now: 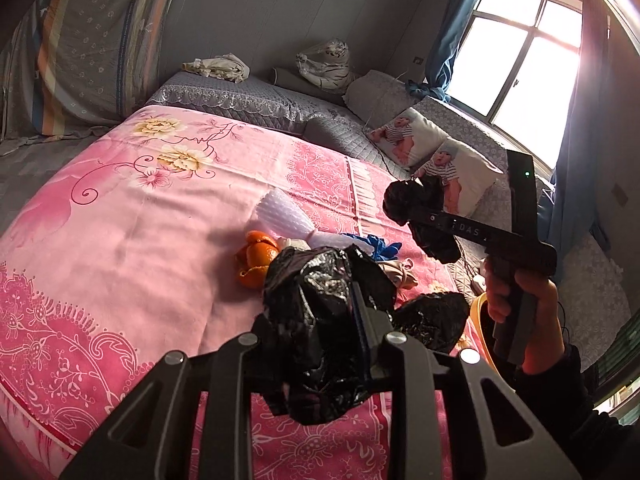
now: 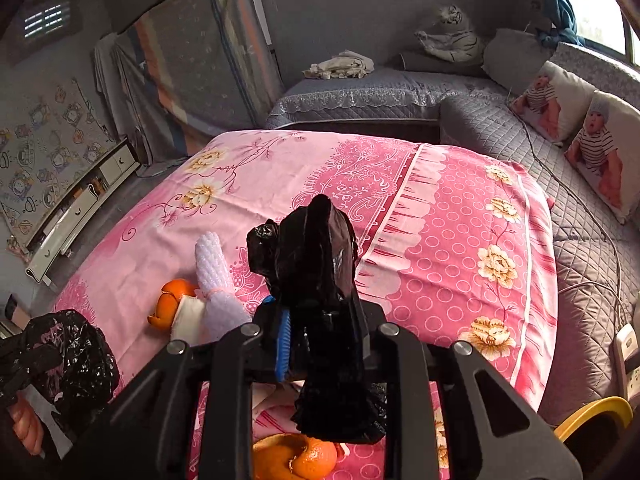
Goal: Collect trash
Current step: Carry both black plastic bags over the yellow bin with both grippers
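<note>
A crumpled black plastic bag (image 1: 312,320) is pinched in my left gripper (image 1: 340,292), which is shut on it just above the pink bedsheet (image 1: 120,240). My right gripper (image 2: 316,292) is shut on another bunch of the black bag (image 2: 320,256), lifted over the bed. In the left wrist view a hand holds the right gripper (image 1: 416,216) up at the right. Trash lies on the sheet: orange peel (image 1: 256,260), a white foam net (image 1: 284,216), a blue glove (image 1: 380,246). More orange peel (image 2: 296,456) lies under the right gripper.
A yellow bin rim (image 2: 592,412) shows beside the bed at the right, near a power strip (image 2: 628,356). A grey quilted sofa (image 2: 480,120) with baby-print cushions (image 2: 596,152) runs behind the bed. A low cabinet (image 2: 80,208) stands at the left.
</note>
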`<state>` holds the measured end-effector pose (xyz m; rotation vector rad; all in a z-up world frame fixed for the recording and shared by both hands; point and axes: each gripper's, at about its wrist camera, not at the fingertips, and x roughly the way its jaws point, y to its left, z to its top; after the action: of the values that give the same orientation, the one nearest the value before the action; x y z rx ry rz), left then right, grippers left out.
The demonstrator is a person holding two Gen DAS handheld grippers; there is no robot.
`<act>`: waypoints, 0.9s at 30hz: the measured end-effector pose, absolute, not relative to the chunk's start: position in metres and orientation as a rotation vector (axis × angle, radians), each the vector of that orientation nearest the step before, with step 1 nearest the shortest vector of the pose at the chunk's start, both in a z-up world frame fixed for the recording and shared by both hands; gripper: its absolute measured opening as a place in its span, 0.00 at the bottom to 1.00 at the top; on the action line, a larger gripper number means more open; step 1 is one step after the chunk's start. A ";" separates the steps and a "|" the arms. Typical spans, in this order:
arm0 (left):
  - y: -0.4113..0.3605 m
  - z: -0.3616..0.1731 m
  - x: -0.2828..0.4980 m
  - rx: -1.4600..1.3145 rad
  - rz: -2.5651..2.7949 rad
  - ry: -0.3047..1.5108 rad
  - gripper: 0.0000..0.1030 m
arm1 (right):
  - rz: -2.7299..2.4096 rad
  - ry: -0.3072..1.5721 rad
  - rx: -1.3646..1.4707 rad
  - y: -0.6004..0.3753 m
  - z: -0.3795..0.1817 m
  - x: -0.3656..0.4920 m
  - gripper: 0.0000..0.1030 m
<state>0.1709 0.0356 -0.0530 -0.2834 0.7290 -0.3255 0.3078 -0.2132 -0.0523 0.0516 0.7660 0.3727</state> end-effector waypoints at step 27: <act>-0.037 -0.058 0.156 -0.191 -0.486 0.800 0.23 | 0.282 0.778 0.133 -0.301 -0.034 0.232 0.21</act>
<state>0.1561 -0.0368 -0.0584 -0.1913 0.8000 -0.4856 0.2319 -0.3011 -0.0343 0.1325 0.7782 0.2815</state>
